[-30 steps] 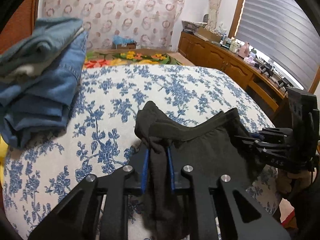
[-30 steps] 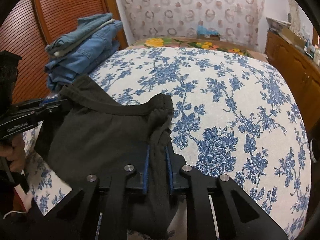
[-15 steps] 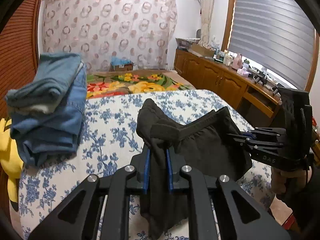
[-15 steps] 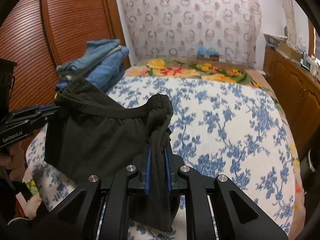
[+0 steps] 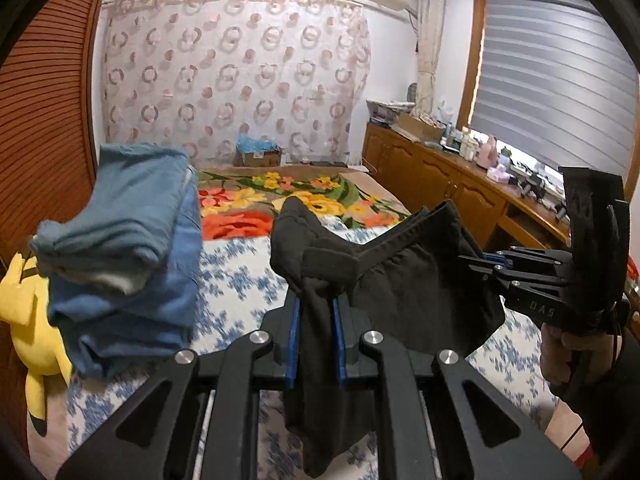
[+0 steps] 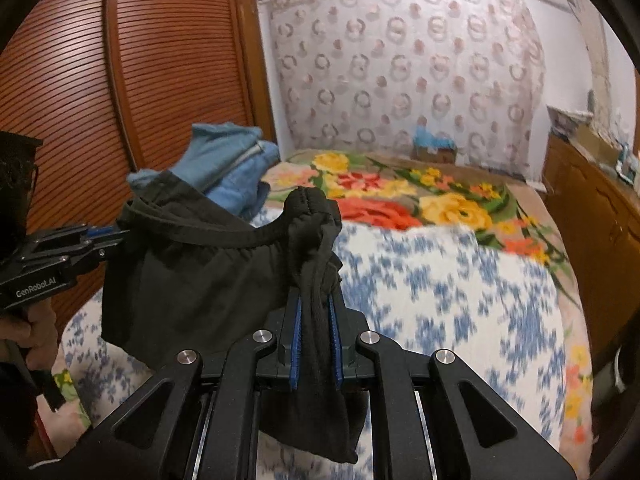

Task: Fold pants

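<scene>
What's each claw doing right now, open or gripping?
Left claw: shut on the black pants, at the waistband.
Right claw: shut on the black pants, other end of the waistband.

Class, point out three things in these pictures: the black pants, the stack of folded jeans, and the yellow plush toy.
black pants (image 5: 420,304), left wrist view, on the hanging front panel.
stack of folded jeans (image 5: 132,248), left wrist view, on the stack's near side.
yellow plush toy (image 5: 28,320), left wrist view, on its body.

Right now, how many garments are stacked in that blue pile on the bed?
2 that I can tell: a lighter blue one on top and a darker denim one beneath it. Others may be hidden between them.
</scene>
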{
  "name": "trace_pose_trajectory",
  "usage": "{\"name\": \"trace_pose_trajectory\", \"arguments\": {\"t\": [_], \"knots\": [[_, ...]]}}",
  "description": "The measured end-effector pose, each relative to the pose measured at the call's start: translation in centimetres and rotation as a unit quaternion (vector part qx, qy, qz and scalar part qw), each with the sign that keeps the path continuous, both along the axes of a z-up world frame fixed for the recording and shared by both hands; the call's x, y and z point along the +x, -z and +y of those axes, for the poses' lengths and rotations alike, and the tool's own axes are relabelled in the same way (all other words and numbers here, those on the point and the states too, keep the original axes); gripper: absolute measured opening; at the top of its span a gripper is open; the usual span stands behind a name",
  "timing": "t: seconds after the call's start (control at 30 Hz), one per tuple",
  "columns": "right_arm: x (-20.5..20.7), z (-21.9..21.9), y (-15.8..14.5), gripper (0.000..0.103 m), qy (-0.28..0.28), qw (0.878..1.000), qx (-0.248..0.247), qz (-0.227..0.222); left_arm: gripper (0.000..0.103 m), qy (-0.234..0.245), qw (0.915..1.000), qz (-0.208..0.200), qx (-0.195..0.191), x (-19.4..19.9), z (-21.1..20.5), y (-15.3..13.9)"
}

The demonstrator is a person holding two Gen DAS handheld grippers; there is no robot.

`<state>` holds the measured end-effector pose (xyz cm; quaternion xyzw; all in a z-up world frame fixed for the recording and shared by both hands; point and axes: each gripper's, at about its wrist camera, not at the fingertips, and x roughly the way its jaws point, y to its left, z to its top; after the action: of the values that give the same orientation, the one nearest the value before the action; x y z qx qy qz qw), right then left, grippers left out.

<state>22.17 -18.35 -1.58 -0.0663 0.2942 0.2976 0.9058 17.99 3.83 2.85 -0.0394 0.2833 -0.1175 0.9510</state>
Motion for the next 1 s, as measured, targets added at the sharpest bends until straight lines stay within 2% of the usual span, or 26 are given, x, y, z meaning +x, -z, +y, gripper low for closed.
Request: {"name": "trace_pose_trajectory", "arguments": {"t": [0.47, 0.77, 1.0], "knots": [[7.3, 6.8, -4.6, 0.009, -0.069, 0.997, 0.010, -0.046, 0.012, -0.065, 0.9974, -0.032, 0.000, 4.5, 5.8, -4.0], [12.7, 12.6, -6.8, 0.009, -0.111, 0.992, 0.019, -0.063, 0.012, -0.119, 0.9915, -0.051, -0.014, 6.4, 10.9, -5.0], [16.3, 17.9, -7.6, 0.009, -0.144, 0.987, 0.013, -0.071, 0.012, -0.157, 0.9851, -0.062, -0.035, 6.5, 14.1, -4.2]]}}
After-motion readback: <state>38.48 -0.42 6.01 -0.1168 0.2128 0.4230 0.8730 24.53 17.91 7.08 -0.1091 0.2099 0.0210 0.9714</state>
